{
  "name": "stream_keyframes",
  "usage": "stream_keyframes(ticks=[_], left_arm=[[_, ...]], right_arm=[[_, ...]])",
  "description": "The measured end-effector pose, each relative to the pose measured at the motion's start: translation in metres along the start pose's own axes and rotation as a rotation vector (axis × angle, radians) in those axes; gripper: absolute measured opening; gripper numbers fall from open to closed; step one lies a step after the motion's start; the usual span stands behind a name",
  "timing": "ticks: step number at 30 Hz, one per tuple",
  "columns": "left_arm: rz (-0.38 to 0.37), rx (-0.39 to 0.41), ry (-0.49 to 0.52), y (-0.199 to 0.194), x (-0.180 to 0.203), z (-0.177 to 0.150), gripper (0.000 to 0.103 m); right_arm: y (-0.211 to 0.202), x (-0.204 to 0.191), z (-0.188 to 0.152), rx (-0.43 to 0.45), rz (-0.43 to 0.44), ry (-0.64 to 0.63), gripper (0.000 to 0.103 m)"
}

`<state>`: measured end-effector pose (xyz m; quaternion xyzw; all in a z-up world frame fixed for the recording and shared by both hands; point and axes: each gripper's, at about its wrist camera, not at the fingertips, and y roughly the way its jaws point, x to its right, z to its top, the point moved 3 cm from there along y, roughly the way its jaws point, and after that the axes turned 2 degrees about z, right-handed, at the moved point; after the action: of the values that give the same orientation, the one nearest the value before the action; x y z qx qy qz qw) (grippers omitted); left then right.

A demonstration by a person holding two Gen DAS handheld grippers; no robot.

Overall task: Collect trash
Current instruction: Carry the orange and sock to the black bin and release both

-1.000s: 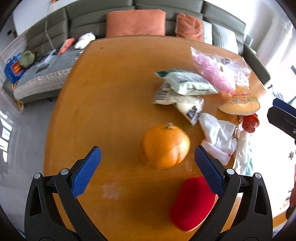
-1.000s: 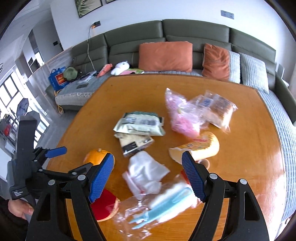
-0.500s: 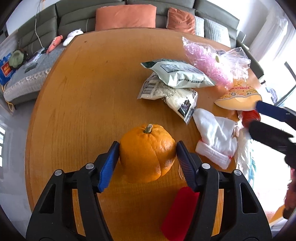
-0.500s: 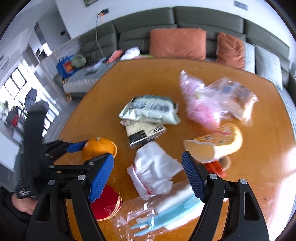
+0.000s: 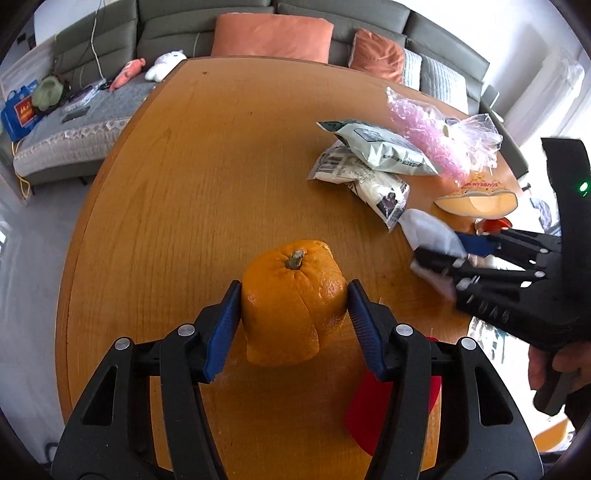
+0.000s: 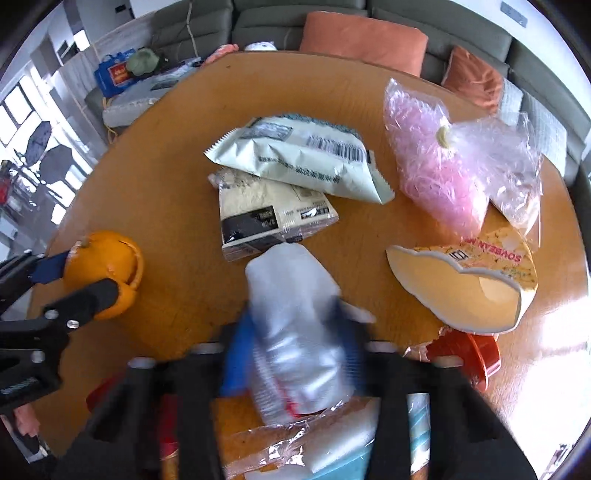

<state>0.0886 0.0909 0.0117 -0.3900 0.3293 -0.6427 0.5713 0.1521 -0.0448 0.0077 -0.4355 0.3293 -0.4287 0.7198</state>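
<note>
An orange (image 5: 288, 314) with its stem up sits on the wooden table (image 5: 184, 184). My left gripper (image 5: 294, 291) has the orange between its blue pads; the jaws are closing and both pads press its sides. The same orange (image 6: 107, 266) shows at the left of the right wrist view, with the left gripper (image 6: 85, 277) around it. A crumpled white plastic bag (image 6: 291, 288) lies below the snack packets. My right gripper (image 6: 295, 354), blurred, is shut on that bag. From the left wrist view the right gripper (image 5: 439, 251) pinches the white bag (image 5: 424, 229).
Two snack packets (image 6: 295, 155) overlap mid-table, beside a pink plastic bag (image 6: 432, 162). A torn yellow paper cup (image 6: 469, 288) and a red cup (image 6: 465, 354) lie at the right. A clear wrapper (image 6: 332, 450) and a red object (image 5: 373, 413) sit near the front edge. A sofa (image 5: 273, 33) stands behind.
My left jaws came in from wide open and closed onto the orange. The right gripper dropped toward the table and shut on the white bag.
</note>
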Motion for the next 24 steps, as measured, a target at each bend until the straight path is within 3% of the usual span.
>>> stream_keyframes(ticks=[7, 15, 24], left_arm=[[-0.032, 0.015, -0.050, -0.006, -0.009, -0.001, 0.054], [-0.030, 0.077, -0.066, -0.042, -0.024, -0.006, 0.053], [0.030, 0.130, -0.146, -0.085, -0.084, -0.024, 0.053]], right_arm=[[-0.035, -0.004, 0.000, 0.082, 0.042, 0.017, 0.021], [-0.075, -0.025, 0.007, 0.169, 0.082, -0.004, 0.021], [-0.066, -0.118, 0.030, 0.169, 0.166, -0.108, 0.021]])
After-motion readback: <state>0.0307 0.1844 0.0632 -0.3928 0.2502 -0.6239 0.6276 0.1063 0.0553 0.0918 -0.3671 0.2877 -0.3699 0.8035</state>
